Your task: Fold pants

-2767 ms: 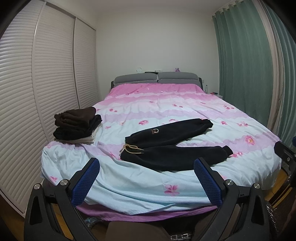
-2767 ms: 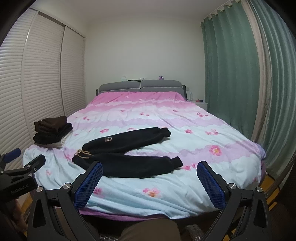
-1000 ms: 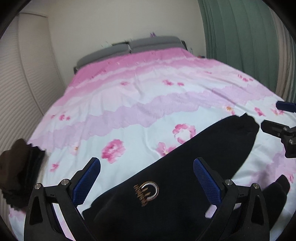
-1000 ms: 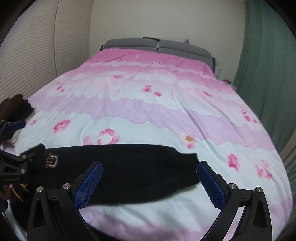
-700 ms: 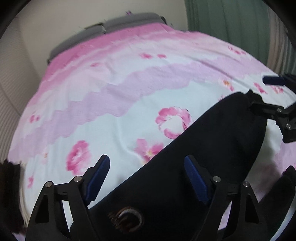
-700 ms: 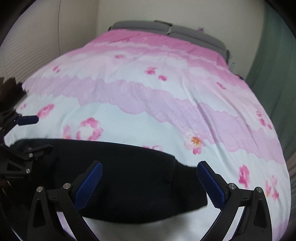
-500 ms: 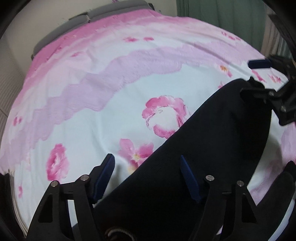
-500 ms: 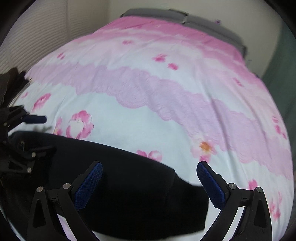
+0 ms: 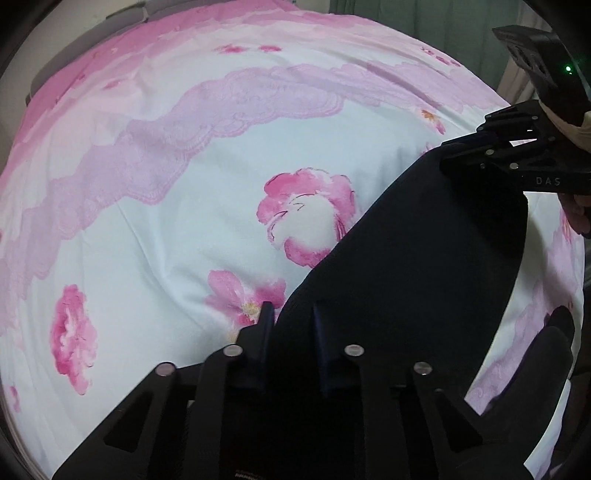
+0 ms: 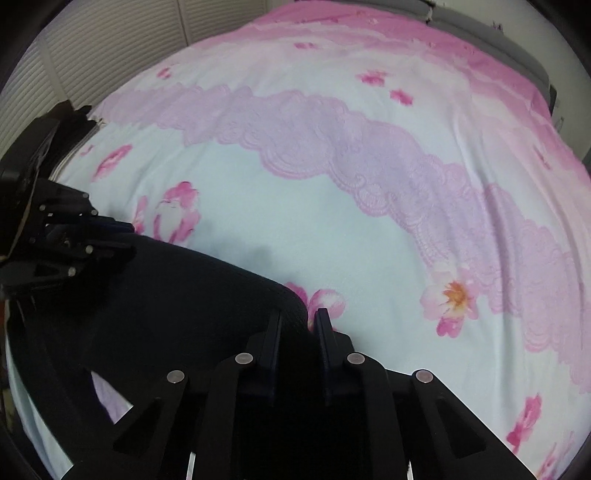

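Black pants (image 9: 406,258) lie across a pink and white flowered bed cover (image 9: 184,221). My left gripper (image 9: 291,314) is closing on the far edge of the upper leg near the waist, with a fold of black cloth pinched between its pads. At the cuff end of the same leg (image 10: 166,295), my right gripper (image 10: 297,317) is closing too, with the cuff's corner between its fingers. Each gripper shows in the other's view: the right gripper (image 9: 448,158) at the cuff, the left gripper (image 10: 122,240) at the waist end. The second leg (image 9: 546,362) lies nearer me.
The bed cover (image 10: 369,203) stretches away to a grey headboard (image 10: 480,22). White slatted wardrobe doors (image 10: 92,55) stand along the left side, green curtains (image 9: 406,14) on the right. A hand (image 9: 580,210) holds the right gripper.
Both grippers came down onto the upper pant leg with jaws wide apart. Their jaws have since closed on the cloth, the left one first.
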`<state>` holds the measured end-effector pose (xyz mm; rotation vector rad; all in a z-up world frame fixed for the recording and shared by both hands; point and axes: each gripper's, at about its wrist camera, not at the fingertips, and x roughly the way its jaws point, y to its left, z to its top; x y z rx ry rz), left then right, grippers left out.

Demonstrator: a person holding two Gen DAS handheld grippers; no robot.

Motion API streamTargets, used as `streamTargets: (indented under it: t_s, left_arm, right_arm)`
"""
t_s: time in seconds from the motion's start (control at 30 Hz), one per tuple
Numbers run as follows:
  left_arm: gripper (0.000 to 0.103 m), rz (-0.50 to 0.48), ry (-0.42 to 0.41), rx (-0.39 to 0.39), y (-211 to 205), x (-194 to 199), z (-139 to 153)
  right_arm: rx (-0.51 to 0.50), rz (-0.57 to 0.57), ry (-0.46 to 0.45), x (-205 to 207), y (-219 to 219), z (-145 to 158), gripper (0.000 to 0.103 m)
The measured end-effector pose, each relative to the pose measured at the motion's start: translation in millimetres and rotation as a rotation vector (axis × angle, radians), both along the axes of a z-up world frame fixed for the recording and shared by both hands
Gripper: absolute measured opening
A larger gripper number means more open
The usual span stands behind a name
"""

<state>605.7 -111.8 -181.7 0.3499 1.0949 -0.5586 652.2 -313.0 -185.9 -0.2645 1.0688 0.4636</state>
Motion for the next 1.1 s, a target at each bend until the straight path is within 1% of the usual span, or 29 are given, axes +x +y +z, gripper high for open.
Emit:
streamTargets:
  t_s: [0.07,0.2,0.3,0.4,0.53,0.57,0.67,0.77,0.83,0.93,1.0,1.1]
  left_arm:
    - [0.015,0.0,-0.004,-0.011,2.3,-4.7,6.6]
    - [0.013,0.009,-0.022,-0.036,4.3,-15.1,25.3]
    - [0.013,0.007,-0.069,-0.036,3.4,-35.0,46.9]
    - [0.013,0.004,-0.125,-0.044,3.1,-63.7,71.3]
    - [0.013,0.002,-0.205,-0.04,2.9,-109.8,94.0]
    - [0.013,0.001,-0.22,-0.039,1.3,-117.3,97.2]
    - [0.013,-0.002,-0.267,-0.037,0.0,-158.8,104.7]
    - [0.013,0.0,-0.295,-0.048,-3.4,-199.0,103.6]
    - [0.013,0.013,-0.306,-0.066,-5.2,-224.5,97.9]
    - [0.013,0.018,-0.331,-0.061,-12.0,-261.3,81.8]
    - [0.013,0.021,-0.318,-0.065,-14.9,-281.2,66.4]
    - [0.013,0.022,-0.267,-0.063,-18.6,-306.1,38.3]
  right_arm:
    - [-0.001,0.003,-0.031,-12.2,0.3,9.7,0.016]
    - [-0.01,0.013,-0.099,-37.8,0.3,34.4,0.015]
    - [-0.021,0.026,-0.16,-60.3,0.6,56.2,0.015]
    - [-0.03,0.04,-0.219,-89.0,0.0,76.1,0.015]
    - [-0.063,0.074,-0.291,-129.6,4.5,93.4,0.014]
    - [-0.077,0.084,-0.314,-142.9,6.0,97.0,0.014]
    - [-0.117,0.111,-0.376,-181.2,7.6,101.7,0.014]
    - [-0.131,0.12,-0.425,-217.9,3.5,98.0,0.014]
    - [-0.152,0.131,-0.449,-244.1,1.2,87.6,0.014]
    - [-0.193,0.152,-0.465,-275.5,0.4,67.1,0.014]
    - [-0.213,0.163,-0.451,-293.3,-0.8,49.7,0.014]
    - [-0.23,0.176,-0.439,-316.7,-3.2,25.3,0.014]
